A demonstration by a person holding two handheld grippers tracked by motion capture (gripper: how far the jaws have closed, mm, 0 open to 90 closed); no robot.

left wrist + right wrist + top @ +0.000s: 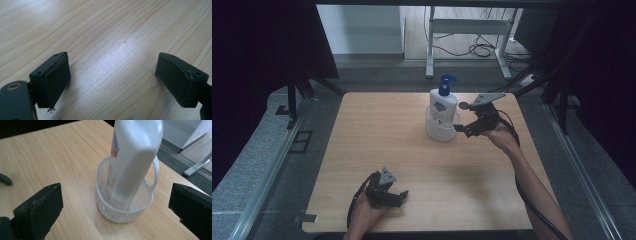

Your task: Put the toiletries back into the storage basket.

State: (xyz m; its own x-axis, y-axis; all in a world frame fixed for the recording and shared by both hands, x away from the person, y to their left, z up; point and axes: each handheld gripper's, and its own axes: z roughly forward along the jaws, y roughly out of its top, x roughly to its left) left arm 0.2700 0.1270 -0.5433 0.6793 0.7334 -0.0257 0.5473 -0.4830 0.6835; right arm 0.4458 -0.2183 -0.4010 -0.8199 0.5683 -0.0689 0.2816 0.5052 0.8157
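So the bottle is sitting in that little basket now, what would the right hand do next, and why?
Probably draw the right gripper back from the basket. Its jaws stand wide open with nothing between them, and the white pump bottle already stands inside the basket, leaning a little on its rim. The left gripper rests open on the table, so nothing else seems to need holding.

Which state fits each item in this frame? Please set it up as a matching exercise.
Items:
1. pump bottle
2. white basket
3. left hand-held gripper
4. right hand-held gripper

States:
A. open over bare wood near the table's front edge
B. open beside the basket
C. standing in the basket
D. on the table, bottle inside

Pairs: 1-C, 2-D, 3-A, 4-B
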